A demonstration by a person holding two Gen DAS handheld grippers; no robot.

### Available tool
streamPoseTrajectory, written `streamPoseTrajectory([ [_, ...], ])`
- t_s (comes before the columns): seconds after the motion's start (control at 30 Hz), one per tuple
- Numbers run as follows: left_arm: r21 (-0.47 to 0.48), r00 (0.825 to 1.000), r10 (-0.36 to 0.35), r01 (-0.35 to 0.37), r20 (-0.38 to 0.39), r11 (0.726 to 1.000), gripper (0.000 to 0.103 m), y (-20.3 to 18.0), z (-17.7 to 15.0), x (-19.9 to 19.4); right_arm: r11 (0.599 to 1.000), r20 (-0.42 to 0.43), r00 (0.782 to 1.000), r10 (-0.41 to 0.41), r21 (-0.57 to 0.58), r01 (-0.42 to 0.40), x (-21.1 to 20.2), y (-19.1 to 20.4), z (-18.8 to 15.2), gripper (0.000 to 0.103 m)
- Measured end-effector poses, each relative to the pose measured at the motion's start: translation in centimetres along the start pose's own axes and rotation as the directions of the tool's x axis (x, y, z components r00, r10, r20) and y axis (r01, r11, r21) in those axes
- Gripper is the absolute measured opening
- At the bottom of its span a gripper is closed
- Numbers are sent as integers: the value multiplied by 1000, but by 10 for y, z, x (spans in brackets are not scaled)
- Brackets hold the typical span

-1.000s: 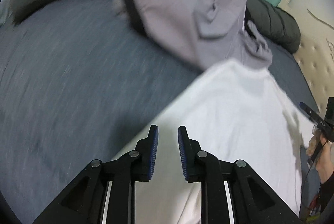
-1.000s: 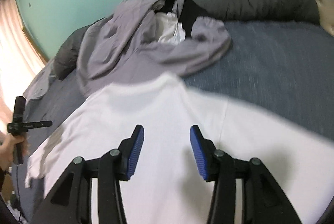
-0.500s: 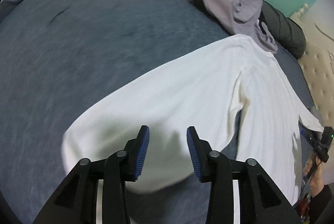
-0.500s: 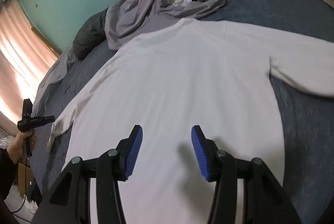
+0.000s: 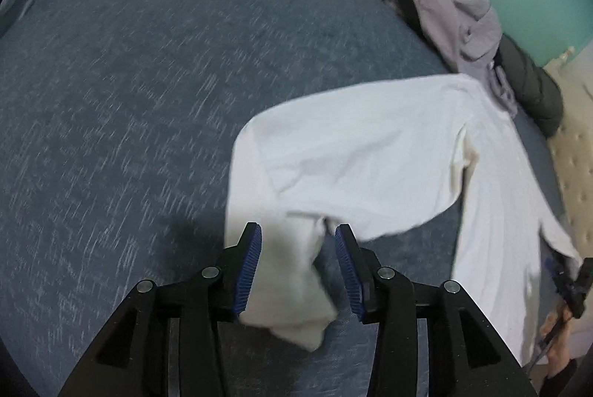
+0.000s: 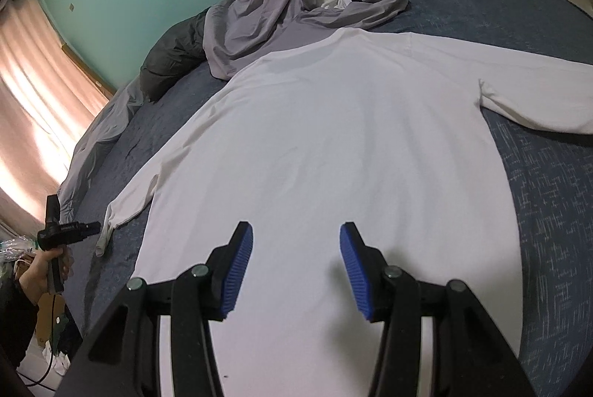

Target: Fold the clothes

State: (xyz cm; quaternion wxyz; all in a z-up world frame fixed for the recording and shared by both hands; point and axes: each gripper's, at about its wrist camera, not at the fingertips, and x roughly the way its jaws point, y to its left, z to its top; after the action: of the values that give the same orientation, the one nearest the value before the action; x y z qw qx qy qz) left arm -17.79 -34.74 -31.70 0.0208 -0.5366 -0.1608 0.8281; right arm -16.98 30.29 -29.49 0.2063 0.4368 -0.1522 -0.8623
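The white long-sleeved cotton shirt lies spread flat on the blue-grey bedspread; it looks light, limp and prone to sliding, best pinched at its cuff, which lies between the left gripper's parted, unclosed jaws; the right gripper hovers wide open, holding nothing.

A white long-sleeved cotton shirt lies spread flat on the bed, its neck toward a crumpled pile of grey clothes. One sleeve is bent and its cuff end is bunched.
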Motion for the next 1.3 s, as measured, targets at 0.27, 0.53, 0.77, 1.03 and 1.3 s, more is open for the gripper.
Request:
streamPoseTrajectory([
  [0.27, -91, 1000, -5, 3, -16, 996, 45, 29, -17, 8, 1000, -12, 1000, -7, 16, 7, -3, 3, -15, 50],
  [0.53, -97, 998, -58, 58, 3, 994, 14, 38, -19, 5, 1000, -22, 1000, -6, 27, 7, -2, 7, -21, 50],
  [0.77, -27, 998, -28, 29, 49, 999, 2, 39, 0, -32, 1000, -21, 1000, -3, 25, 4, -2, 12, -22, 50],
  [1.03, 18, 989, 136, -138, 52, 990, 2, 67, 41, -66, 1000, -21, 1000, -1, 13, 1, -1, 21, -21, 50],
  [1.3, -65, 987, 151, -147, 53, 987, 4, 95, 63, -48, 1000, -30, 999, -20, -4, 20, -1, 25, -20, 50],
])
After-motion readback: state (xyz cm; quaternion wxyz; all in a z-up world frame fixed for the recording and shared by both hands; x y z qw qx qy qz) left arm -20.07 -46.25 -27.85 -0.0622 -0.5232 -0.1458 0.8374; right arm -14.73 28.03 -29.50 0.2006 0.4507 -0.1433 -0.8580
